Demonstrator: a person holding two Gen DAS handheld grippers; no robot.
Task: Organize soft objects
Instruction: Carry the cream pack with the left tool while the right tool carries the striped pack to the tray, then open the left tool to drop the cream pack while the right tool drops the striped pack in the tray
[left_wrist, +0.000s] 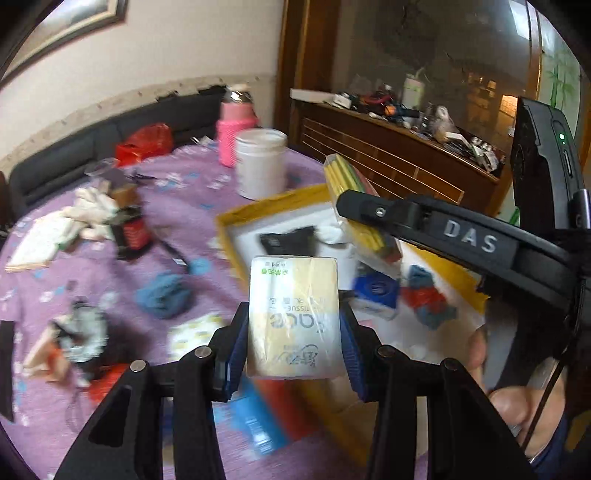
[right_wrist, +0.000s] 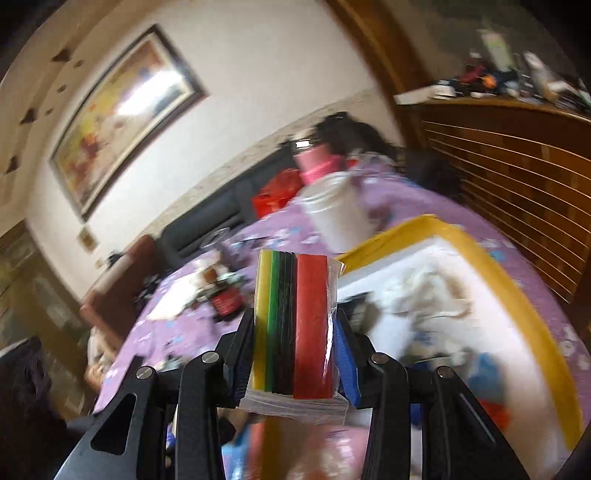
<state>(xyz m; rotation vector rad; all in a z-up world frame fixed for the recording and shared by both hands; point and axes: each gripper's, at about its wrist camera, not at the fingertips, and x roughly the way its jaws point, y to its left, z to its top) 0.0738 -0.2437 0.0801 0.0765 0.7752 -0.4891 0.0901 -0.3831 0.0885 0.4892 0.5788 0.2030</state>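
My left gripper (left_wrist: 293, 336) is shut on a yellow-and-white tissue pack (left_wrist: 293, 314) and holds it above the near edge of a yellow-rimmed box (left_wrist: 258, 206) with a white inside. My right gripper (right_wrist: 295, 343) is shut on a plastic-wrapped pack of coloured sheets (right_wrist: 295, 325), yellow, green, black and red, held upright above the purple tablecloth beside the box (right_wrist: 517, 295). In the left wrist view the right gripper's arm (left_wrist: 461, 236) reaches in from the right with that pack (left_wrist: 354, 206) over the box. Several small soft items (left_wrist: 424, 295) lie in the box.
On the purple cloth lie a blue cloth wad (left_wrist: 162, 291), a grey fluffy item (left_wrist: 85, 332), white fabric (left_wrist: 92, 210) and a dark bottle (left_wrist: 131, 225). A white jar (left_wrist: 260, 162) and pink bottle (left_wrist: 234, 125) stand behind the box. A wooden cabinet (left_wrist: 388, 147) stands right.
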